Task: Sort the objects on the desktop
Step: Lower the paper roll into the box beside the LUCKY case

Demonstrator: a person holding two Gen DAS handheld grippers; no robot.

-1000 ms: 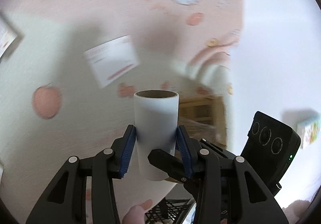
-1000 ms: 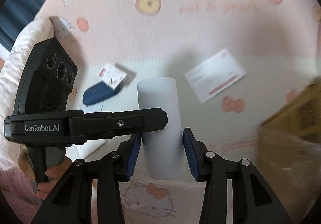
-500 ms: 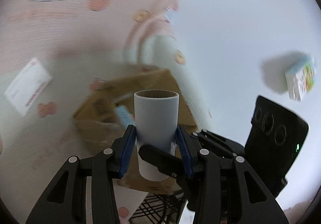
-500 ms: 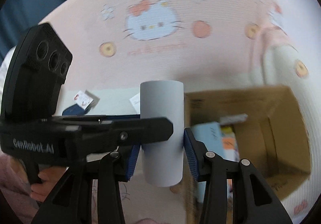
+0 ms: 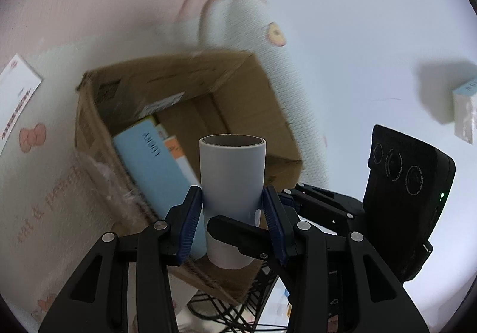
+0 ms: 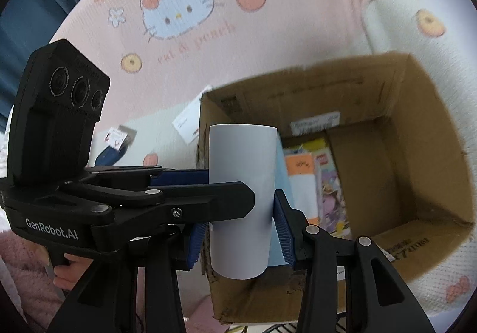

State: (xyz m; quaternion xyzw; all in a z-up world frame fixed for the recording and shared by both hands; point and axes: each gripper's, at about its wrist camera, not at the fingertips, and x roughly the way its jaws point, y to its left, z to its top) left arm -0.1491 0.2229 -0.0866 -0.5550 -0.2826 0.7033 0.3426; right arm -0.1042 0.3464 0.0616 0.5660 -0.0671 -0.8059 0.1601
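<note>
A white paper roll with a cardboard core stands upright between the blue pads of my left gripper, which is shut on it. My right gripper is shut on the same roll from the other side. A black finger of the left gripper crosses in front of the roll in the right wrist view. The roll hangs above the near-left corner of an open cardboard box, seen also in the right wrist view. Inside lie a light blue book and colourful booklets.
The box sits on a pink cartoon-cat mat. White cards and a dark blue object lie on the mat. A small packet rests on the white surface to the right. A person's hand grips the left handle.
Both grippers carried the roll together across the mat, away from the cards. The cardboard box came into view and now lies right under the roll.
</note>
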